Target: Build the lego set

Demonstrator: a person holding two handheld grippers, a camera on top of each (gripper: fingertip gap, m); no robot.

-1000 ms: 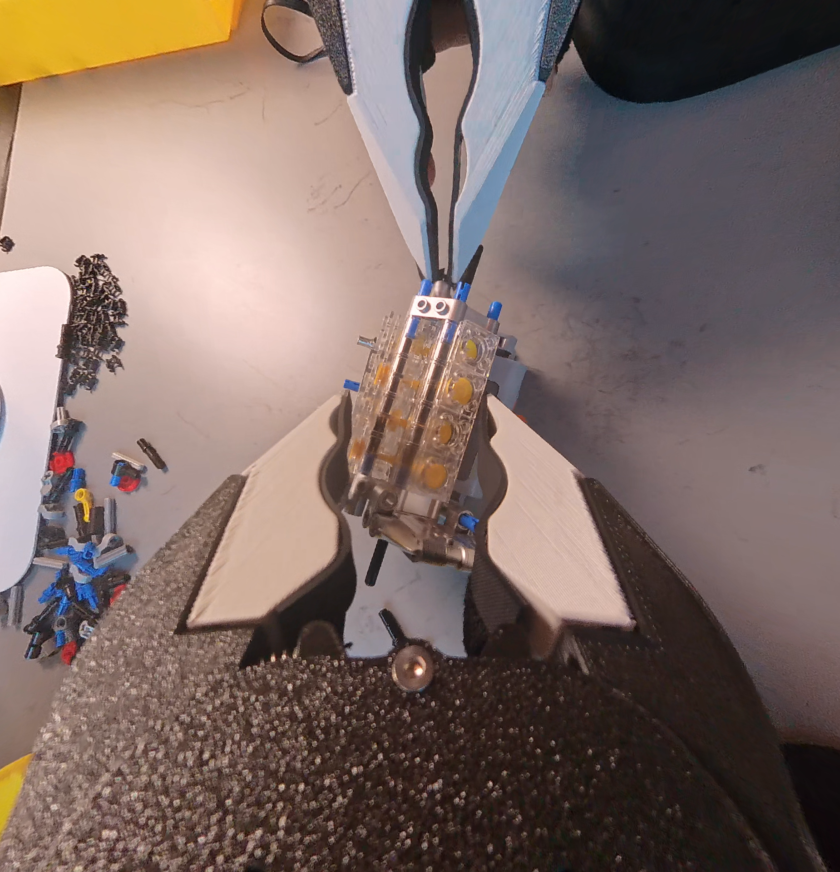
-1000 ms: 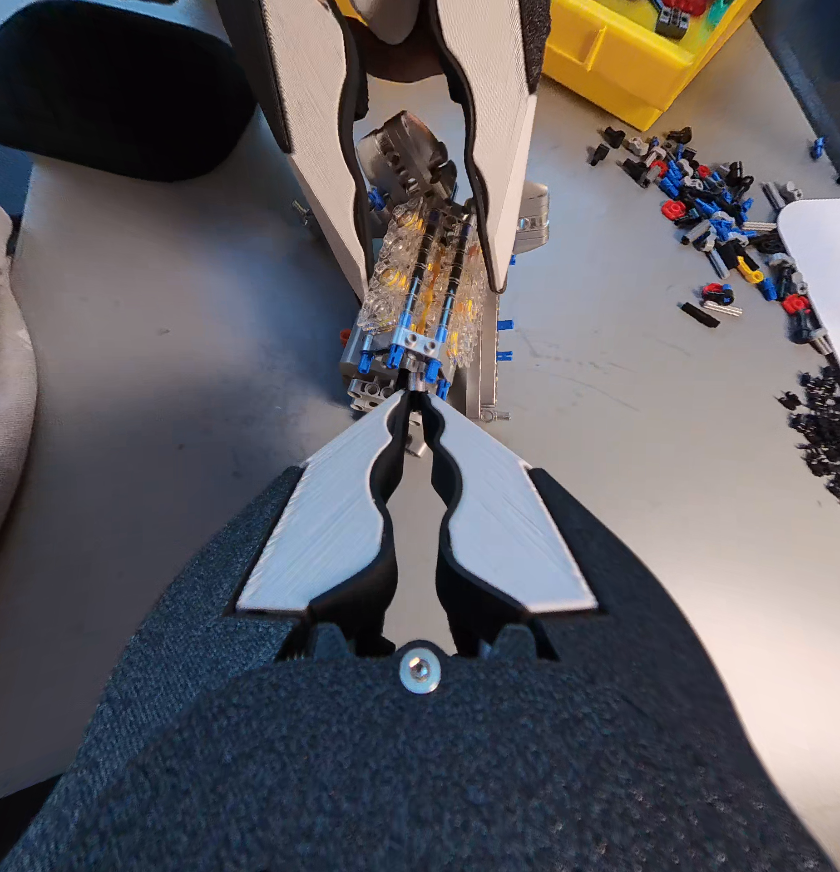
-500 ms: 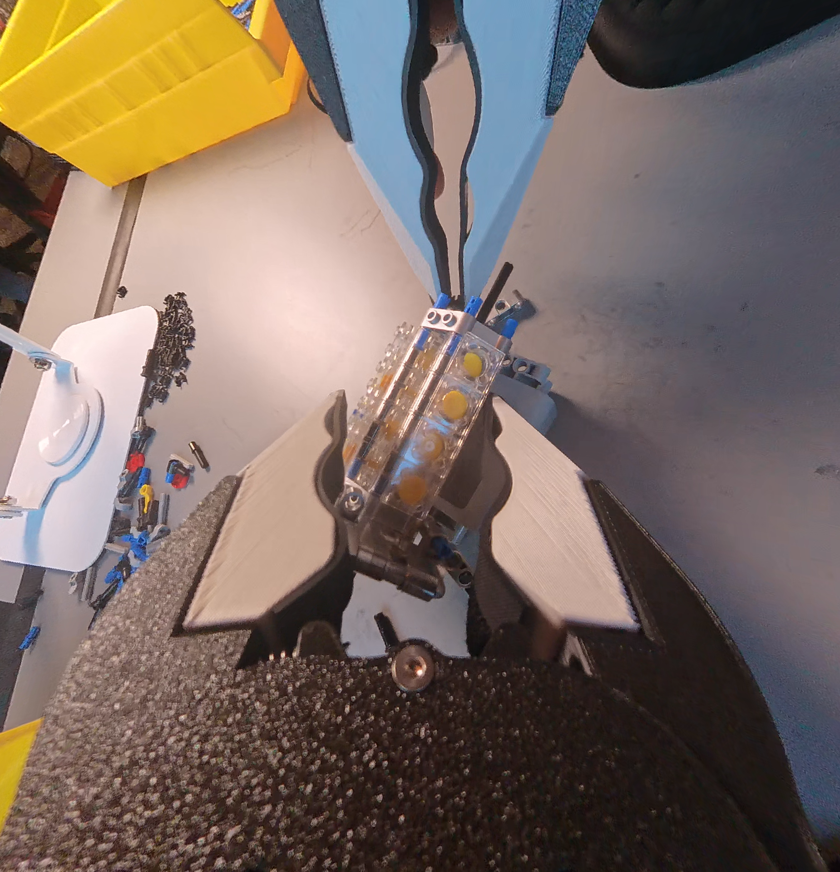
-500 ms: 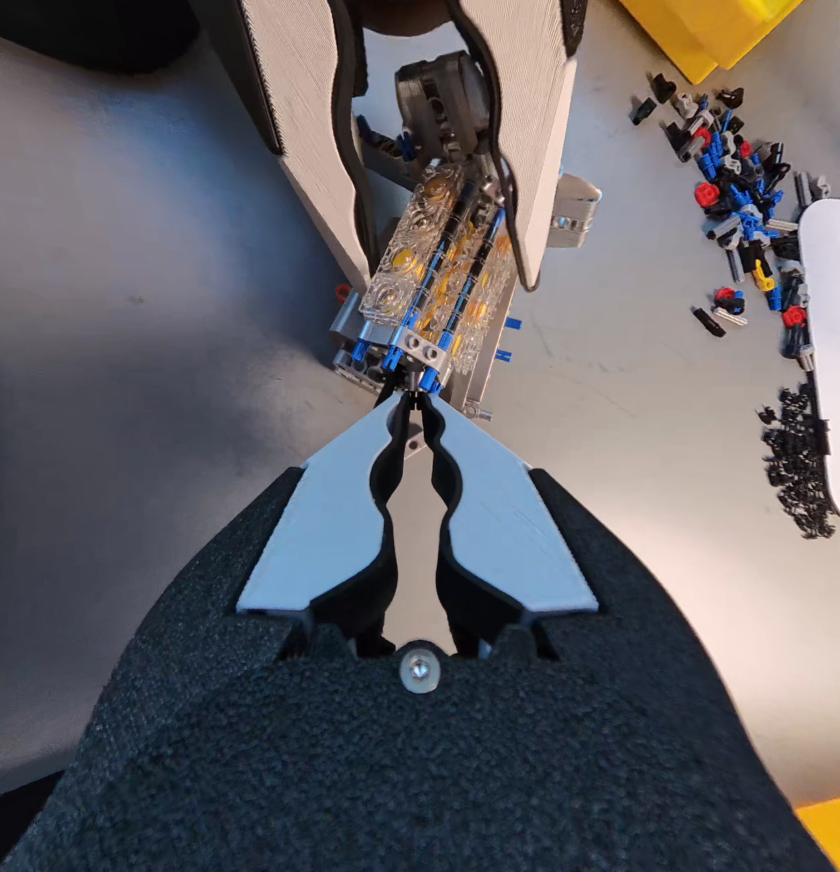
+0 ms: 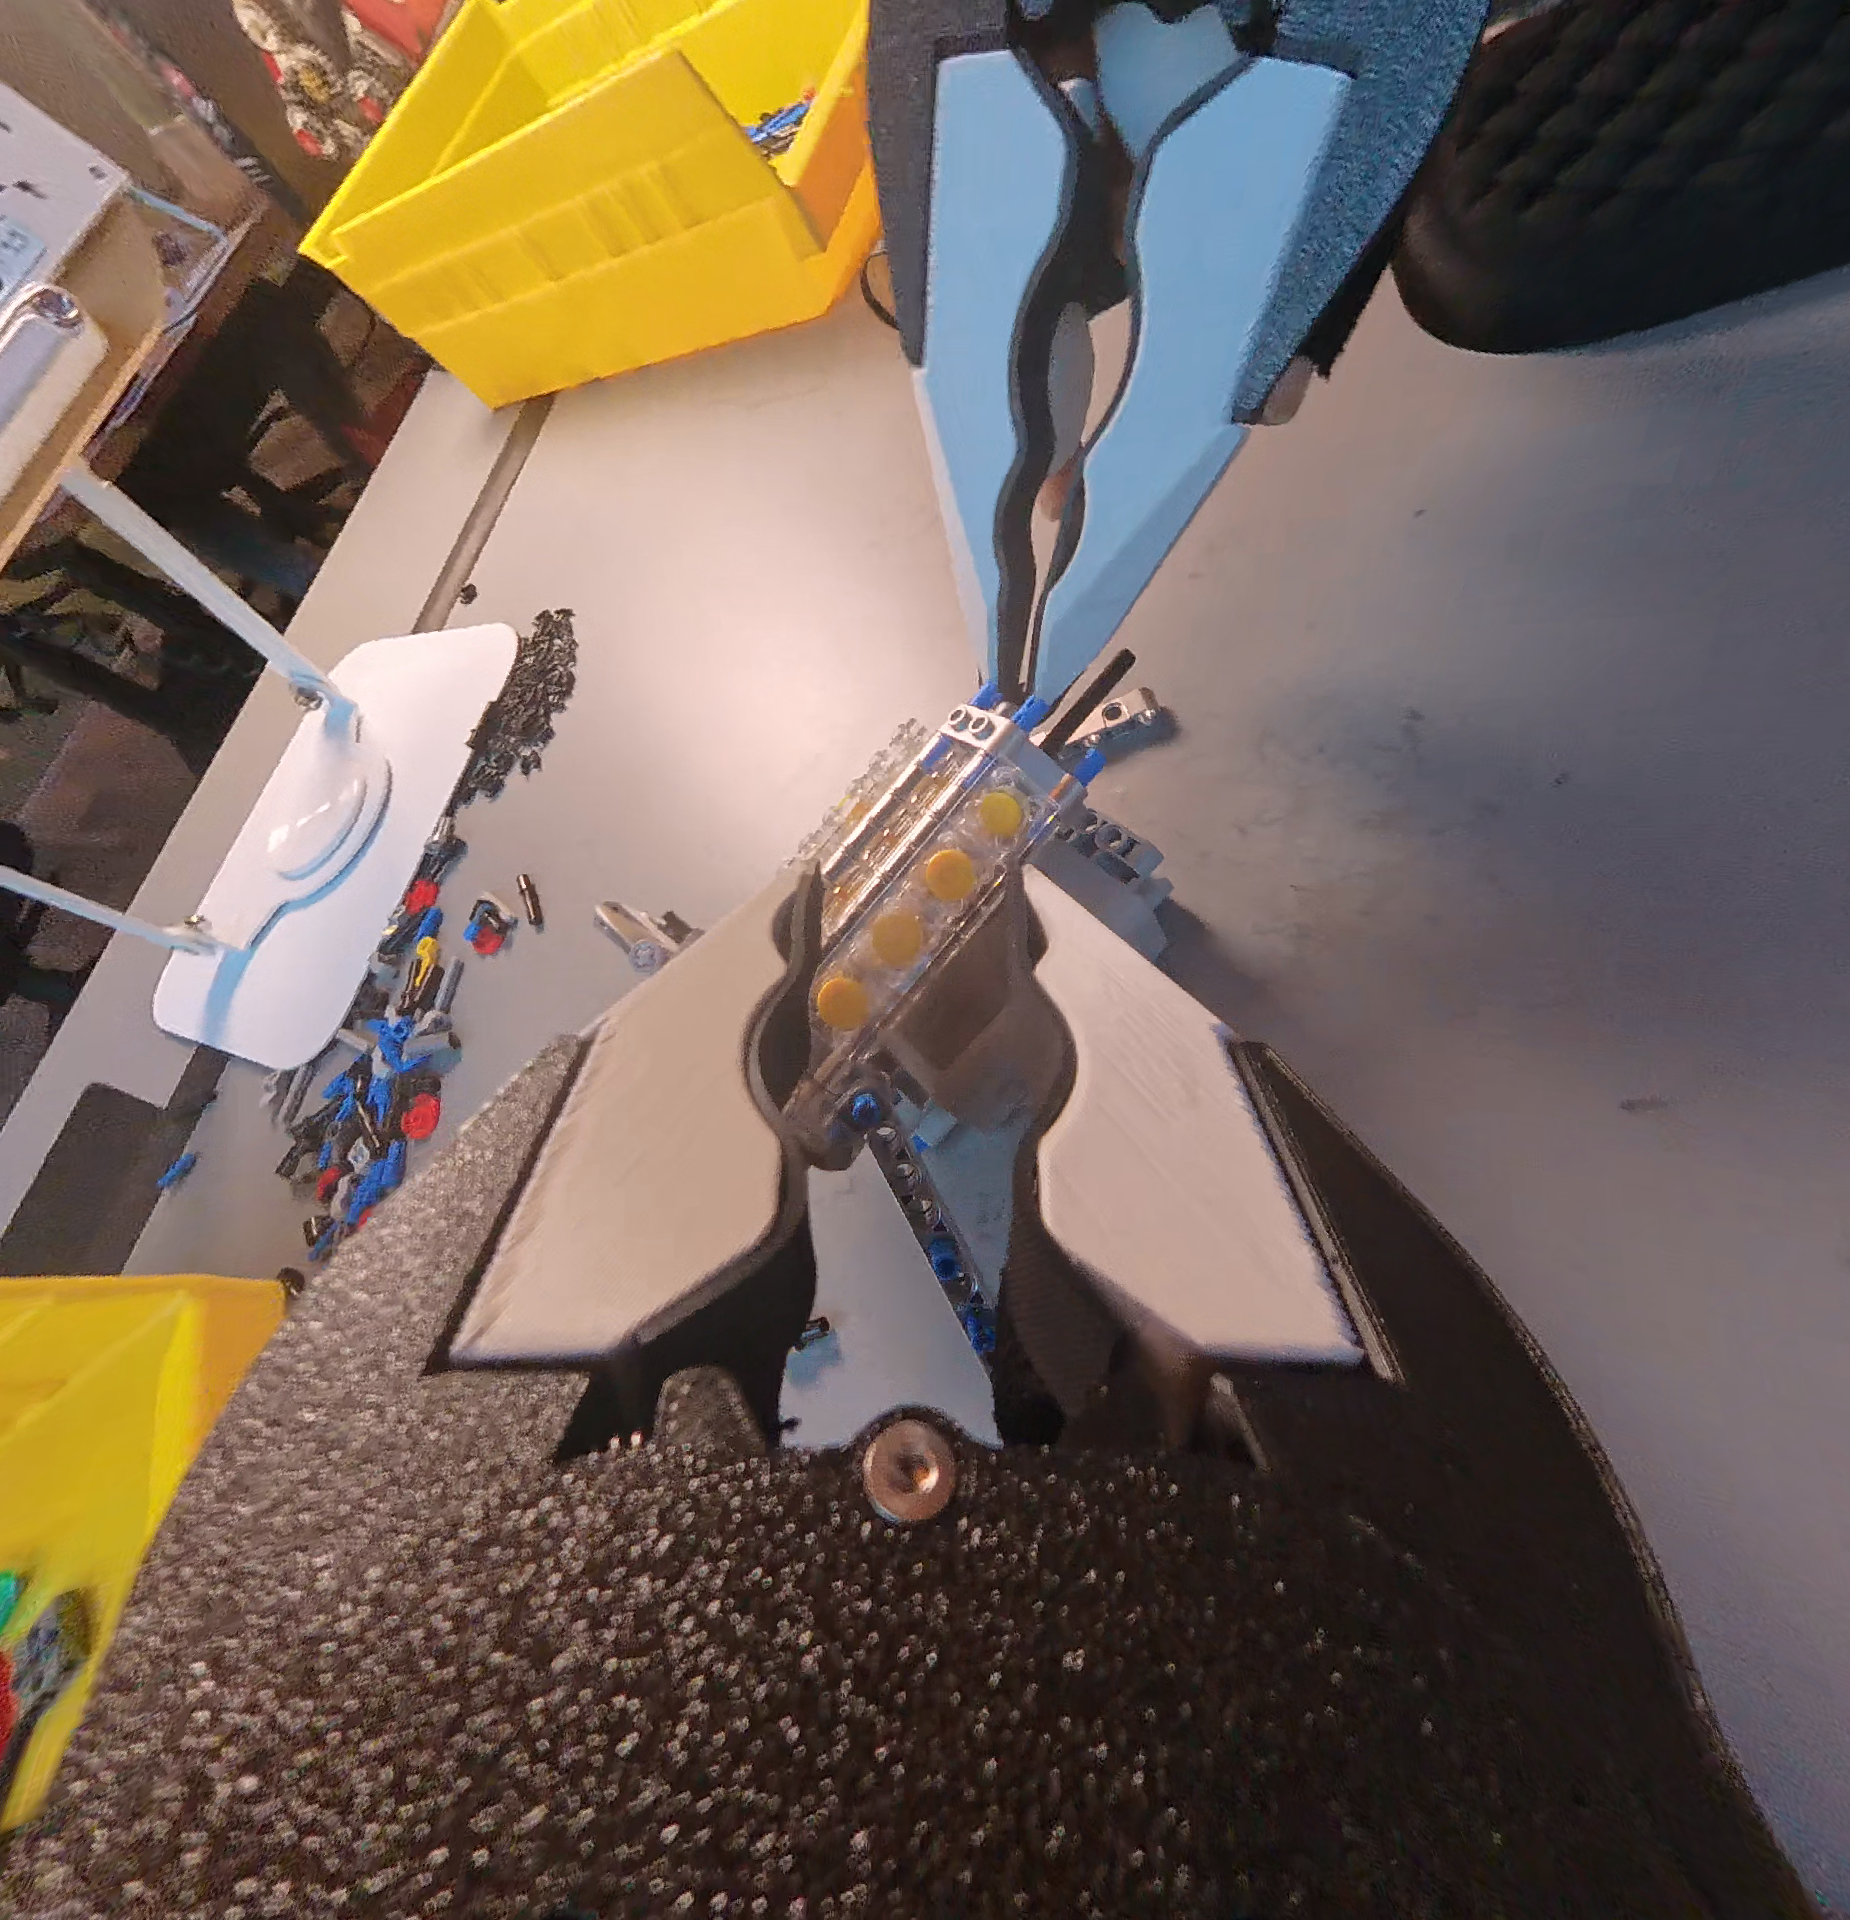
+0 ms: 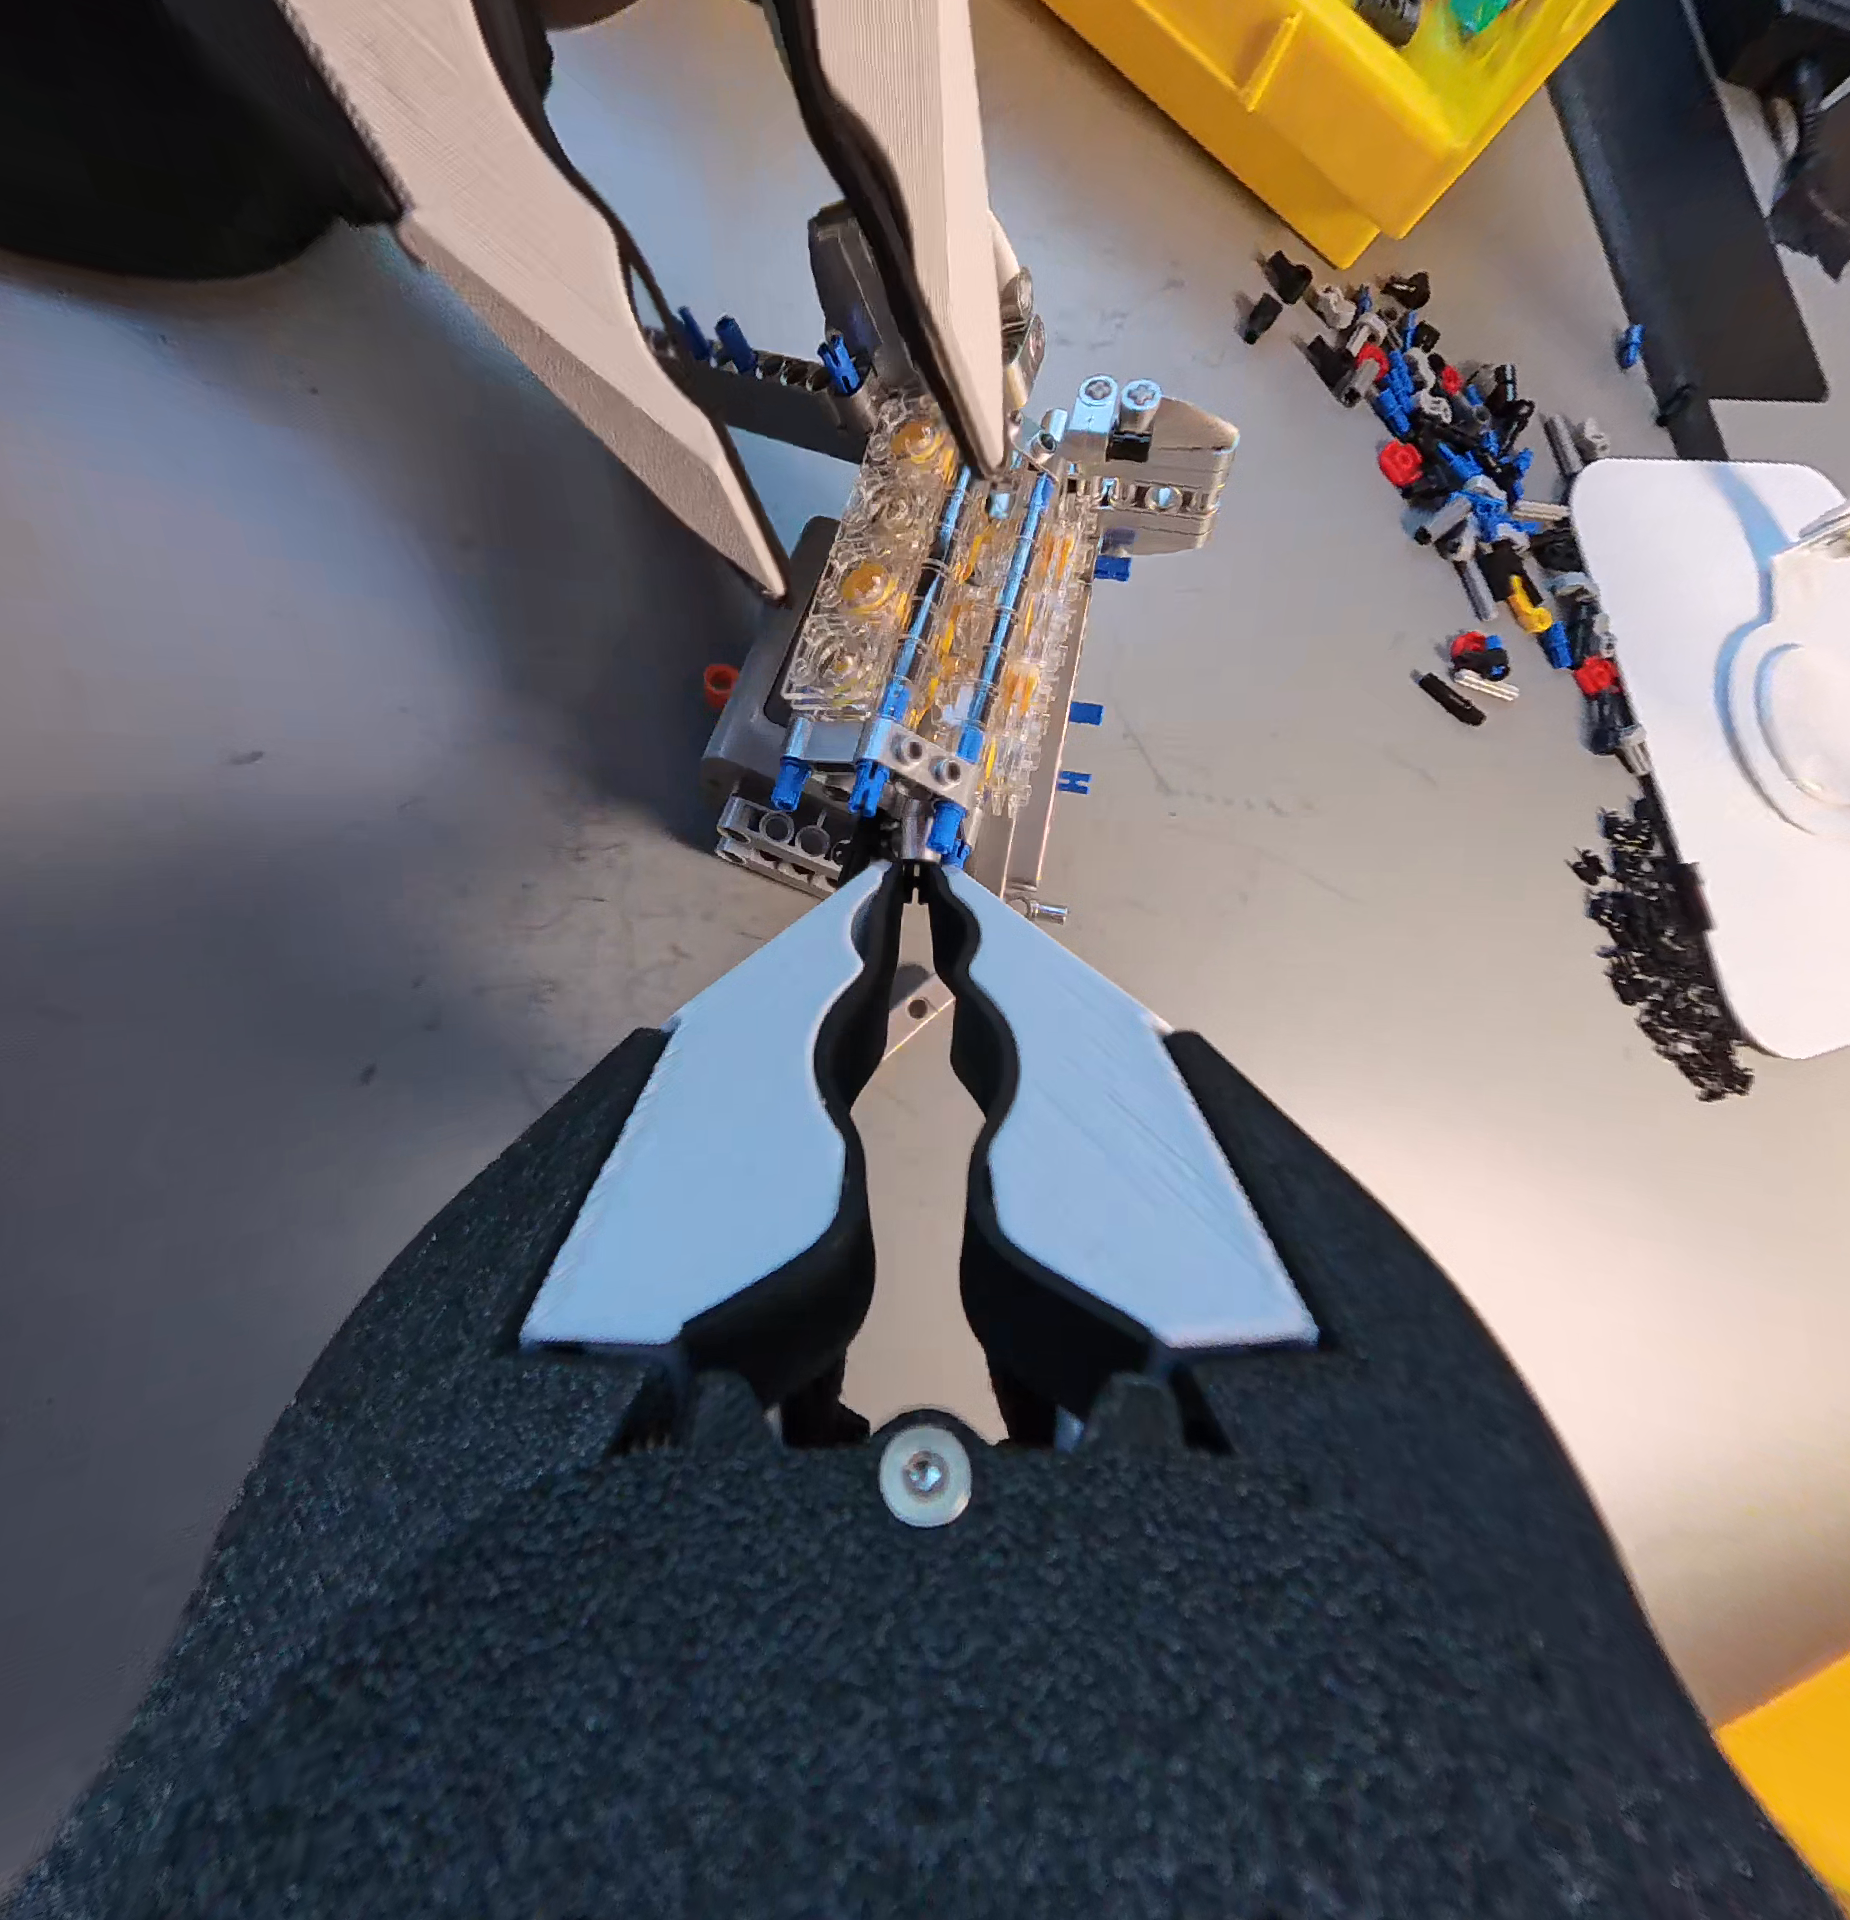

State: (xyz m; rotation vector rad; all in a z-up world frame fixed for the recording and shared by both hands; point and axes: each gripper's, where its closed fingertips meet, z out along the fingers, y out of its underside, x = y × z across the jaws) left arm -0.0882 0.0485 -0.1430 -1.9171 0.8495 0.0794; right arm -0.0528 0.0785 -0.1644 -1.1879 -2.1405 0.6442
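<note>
Gripping the clear-brick model [image 5: 916, 914] across its near end, the left gripper [image 5: 910, 904] has its two white fingers set on either flank of the block, jaws spread only as far as the block's width. That model, a long body of transparent bricks with yellow round studs, blue pins and a grey base, sits tilted on the grey table [image 5: 1523, 935], its far end pointing away from the left gripper. At that far end the right gripper [image 6: 908, 868] meets it head-on: its jaws are drawn almost together, the tips pinching something thin and dark at the model's end face, just under a grey connector with two holes [image 6: 926, 771]. What exactly lies between the tips is too small to tell. The two grippers face each other along the model's length, one at each end.

Off to the side lie a scatter of small blue, black and red parts [image 6: 1461, 488], a heap of tiny black pieces [image 6: 1659, 966], and a white plate-like stand base [image 6: 1731, 727]. Yellow bins [image 5: 609, 197] stand at the table's far edge.
</note>
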